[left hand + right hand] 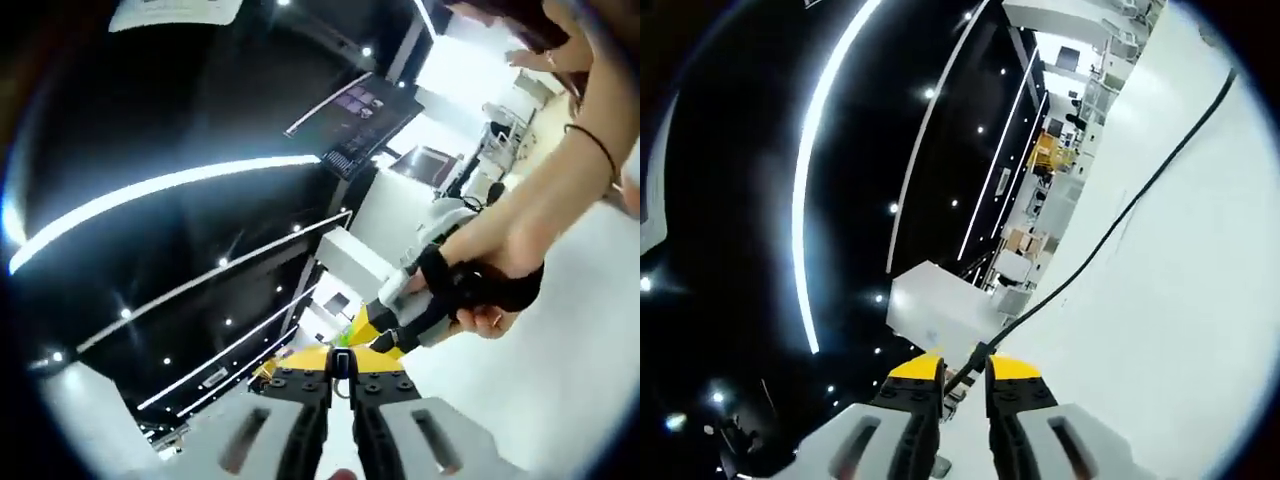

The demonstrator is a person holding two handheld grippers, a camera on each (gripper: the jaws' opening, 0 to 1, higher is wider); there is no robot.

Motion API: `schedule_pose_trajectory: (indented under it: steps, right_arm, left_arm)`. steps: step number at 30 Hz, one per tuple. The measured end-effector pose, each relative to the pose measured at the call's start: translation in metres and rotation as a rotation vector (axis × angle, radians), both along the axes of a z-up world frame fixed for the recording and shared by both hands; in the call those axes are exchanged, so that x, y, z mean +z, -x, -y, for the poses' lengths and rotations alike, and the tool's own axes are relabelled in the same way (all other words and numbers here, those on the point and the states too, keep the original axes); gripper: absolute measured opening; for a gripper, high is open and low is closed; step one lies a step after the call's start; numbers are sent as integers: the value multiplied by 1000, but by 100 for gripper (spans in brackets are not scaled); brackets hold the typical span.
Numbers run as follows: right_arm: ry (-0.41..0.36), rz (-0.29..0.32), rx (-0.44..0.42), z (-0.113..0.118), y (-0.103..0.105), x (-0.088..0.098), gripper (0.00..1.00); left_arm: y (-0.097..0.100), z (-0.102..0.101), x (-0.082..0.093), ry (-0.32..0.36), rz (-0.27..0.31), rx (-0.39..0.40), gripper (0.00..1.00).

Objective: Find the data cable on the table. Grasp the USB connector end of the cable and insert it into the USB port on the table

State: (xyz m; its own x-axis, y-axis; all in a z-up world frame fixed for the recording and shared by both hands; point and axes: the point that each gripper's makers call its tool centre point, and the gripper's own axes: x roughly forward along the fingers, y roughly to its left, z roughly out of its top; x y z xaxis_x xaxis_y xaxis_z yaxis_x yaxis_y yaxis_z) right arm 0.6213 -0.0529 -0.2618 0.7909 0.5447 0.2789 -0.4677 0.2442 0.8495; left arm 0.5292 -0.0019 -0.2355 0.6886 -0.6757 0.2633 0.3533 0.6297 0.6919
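Observation:
In the right gripper view a thin black data cable (1120, 215) runs across the white table (1180, 330) and ends between the yellow-tipped jaws of my right gripper (968, 376), which is shut on its connector end (962, 384). In the left gripper view the left gripper (342, 380) has its black jaws nearly together, with a small black part (342, 362) pinched at their tips; what it is I cannot tell. A hand (500, 270) holds the right gripper (378, 332), whose yellow tips reach close to that small part.
A white box (940, 305) stands on the table just beyond the right gripper's jaws, also seen as a white box (352, 255) from the left. The white table (560, 370) spreads to the right. Black ceiling with light strips fills the left side.

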Motion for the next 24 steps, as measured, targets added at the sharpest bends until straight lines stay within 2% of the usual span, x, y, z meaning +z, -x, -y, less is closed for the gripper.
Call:
schedule_pose_trajectory:
  steps: [4, 15, 18, 24]
  right_arm:
    - [-21, 6, 43, -8, 6, 2, 21]
    - [-63, -5, 132, -29, 17, -3, 25]
    - [-88, 9, 166, -39, 24, 2, 25]
    - [-85, 25, 184, -47, 27, 8, 22]
  left_arm:
    - [-7, -8, 2, 118, -92, -42, 7]
    - [-16, -14, 1, 268, -215, -93, 7]
    - [-18, -15, -1, 303, -250, -110, 7]
    - [-18, -10, -6, 388, -347, -180, 7]
